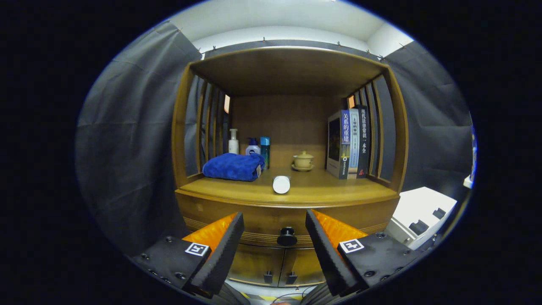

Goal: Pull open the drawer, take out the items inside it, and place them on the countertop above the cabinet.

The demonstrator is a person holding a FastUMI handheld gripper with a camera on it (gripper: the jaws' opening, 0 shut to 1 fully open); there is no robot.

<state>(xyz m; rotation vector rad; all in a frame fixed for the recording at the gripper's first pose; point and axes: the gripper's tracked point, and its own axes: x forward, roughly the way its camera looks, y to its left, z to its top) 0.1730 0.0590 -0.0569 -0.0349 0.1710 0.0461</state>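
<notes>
Gripper (274,237) sits at lower centre of the frame, its fingers spread apart and holding nothing. Between them, just ahead, is the dark round knob (287,236) of the drawer (262,220), which is closed in the front of the wooden cabinet (394,127). On the countertop (330,192) above, at mid-frame, a white cylinder (281,184) lies on its side. Left of it rests a folded blue towel (233,166), with three bottles (253,146) behind. A lidded cup on a saucer (303,161) stands centre-right. Upright books (348,143) stand at right.
</notes>
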